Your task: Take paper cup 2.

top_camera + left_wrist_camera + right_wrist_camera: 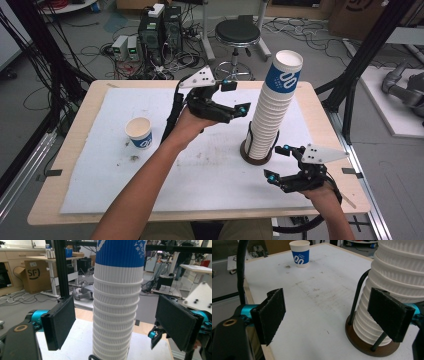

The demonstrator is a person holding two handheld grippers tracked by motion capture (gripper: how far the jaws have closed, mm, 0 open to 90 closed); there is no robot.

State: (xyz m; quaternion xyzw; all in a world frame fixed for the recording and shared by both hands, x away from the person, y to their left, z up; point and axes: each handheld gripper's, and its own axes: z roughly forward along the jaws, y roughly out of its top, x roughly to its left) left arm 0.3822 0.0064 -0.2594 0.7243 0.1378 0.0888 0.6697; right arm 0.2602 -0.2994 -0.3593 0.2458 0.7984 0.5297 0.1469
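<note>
White ribbed cup stack (116, 315) stands between the left gripper's (120, 325) open fingers (61, 323), untouched.

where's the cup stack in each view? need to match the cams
High view: cup stack right of centre, tall, leaning a little, on a dark round base.
Left gripper view: centre, between the open jaws, blue-banded top cup running off the top edge.
Right gripper view: right edge, lower part only, partly behind the right-hand jaw.
Shared landmark: the white mat under the stack. The single cup shows in the high view and the right gripper view.
</note>
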